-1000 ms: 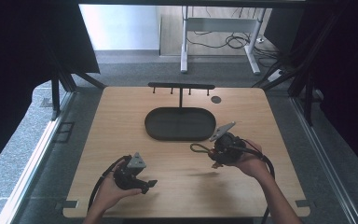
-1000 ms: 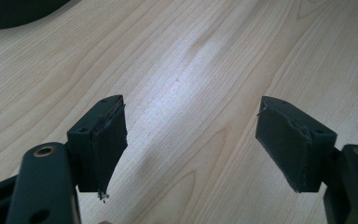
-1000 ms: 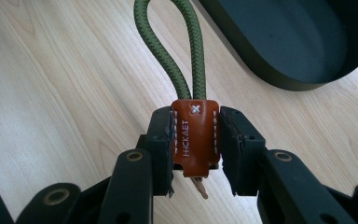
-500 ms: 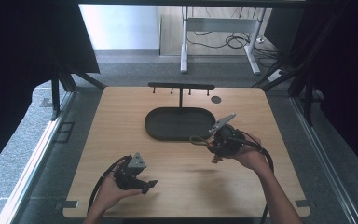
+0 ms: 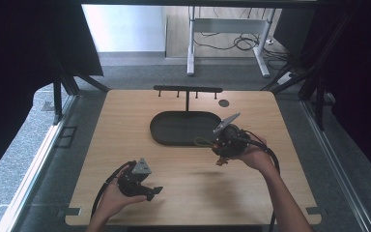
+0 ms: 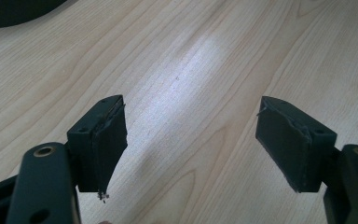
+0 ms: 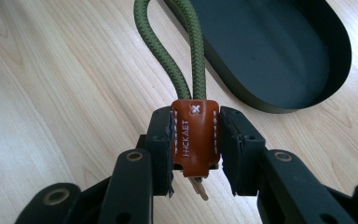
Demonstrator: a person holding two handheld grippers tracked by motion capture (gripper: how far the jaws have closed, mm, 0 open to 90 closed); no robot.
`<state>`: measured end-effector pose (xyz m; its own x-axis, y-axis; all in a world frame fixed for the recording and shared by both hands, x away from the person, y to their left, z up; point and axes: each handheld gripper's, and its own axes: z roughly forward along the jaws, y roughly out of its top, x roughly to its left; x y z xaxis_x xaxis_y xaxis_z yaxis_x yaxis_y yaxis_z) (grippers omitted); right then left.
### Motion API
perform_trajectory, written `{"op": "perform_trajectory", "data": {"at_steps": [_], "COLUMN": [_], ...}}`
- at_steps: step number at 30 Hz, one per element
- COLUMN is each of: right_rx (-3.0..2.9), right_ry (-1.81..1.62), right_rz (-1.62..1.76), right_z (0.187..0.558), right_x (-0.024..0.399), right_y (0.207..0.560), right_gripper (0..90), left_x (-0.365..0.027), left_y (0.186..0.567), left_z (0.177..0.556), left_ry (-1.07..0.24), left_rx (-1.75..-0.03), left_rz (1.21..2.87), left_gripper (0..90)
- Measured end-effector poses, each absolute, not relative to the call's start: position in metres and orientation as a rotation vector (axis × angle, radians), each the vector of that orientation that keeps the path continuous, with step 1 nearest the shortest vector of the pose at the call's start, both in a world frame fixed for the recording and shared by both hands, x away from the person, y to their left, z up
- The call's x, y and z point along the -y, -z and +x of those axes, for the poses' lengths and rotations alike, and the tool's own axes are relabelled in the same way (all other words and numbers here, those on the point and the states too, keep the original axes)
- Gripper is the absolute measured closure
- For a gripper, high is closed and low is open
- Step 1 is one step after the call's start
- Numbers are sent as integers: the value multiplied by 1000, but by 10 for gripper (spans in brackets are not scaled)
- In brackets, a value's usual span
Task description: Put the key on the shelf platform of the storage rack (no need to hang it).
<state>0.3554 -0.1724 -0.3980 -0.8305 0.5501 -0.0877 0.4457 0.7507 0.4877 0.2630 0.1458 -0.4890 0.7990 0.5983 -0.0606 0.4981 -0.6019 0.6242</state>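
since a second ago the right hand-held gripper [image 7: 196, 140] has drifted a little toward the oval black tray [image 5: 174, 137] – it is clamped on the brown leather tab [image 7: 195, 135] of a green cord loop [image 7: 170, 51], held above the counter [image 5: 125, 116] just beside the tray's near right end. left hand-held gripper [image 6: 191, 140] – jaws wide apart, empty, over bare wood.

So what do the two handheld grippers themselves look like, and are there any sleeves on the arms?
Both the left gripper and the right gripper have black bodies, each topped by a grey three-cornered plate and trailing a black cable. Their jaws are black blocks with flat dark pads on screw-jointed links. The forearms are bare, with no sleeves in view.
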Motion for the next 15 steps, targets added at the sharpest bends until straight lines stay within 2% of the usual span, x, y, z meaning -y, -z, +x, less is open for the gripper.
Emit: {"op": "perform_trajectory", "data": {"at_steps": [15], "right_rx": [-2717], "right_ry": [-670], "right_rz": [829], "right_z": [369], "right_x": [175], "right_y": [395], "right_gripper": [662], "left_x": [-146], "left_y": [488], "left_z": [263], "left_ry": [-206], "left_rx": [-809], "left_rz": [2336], "left_gripper": [253]}}
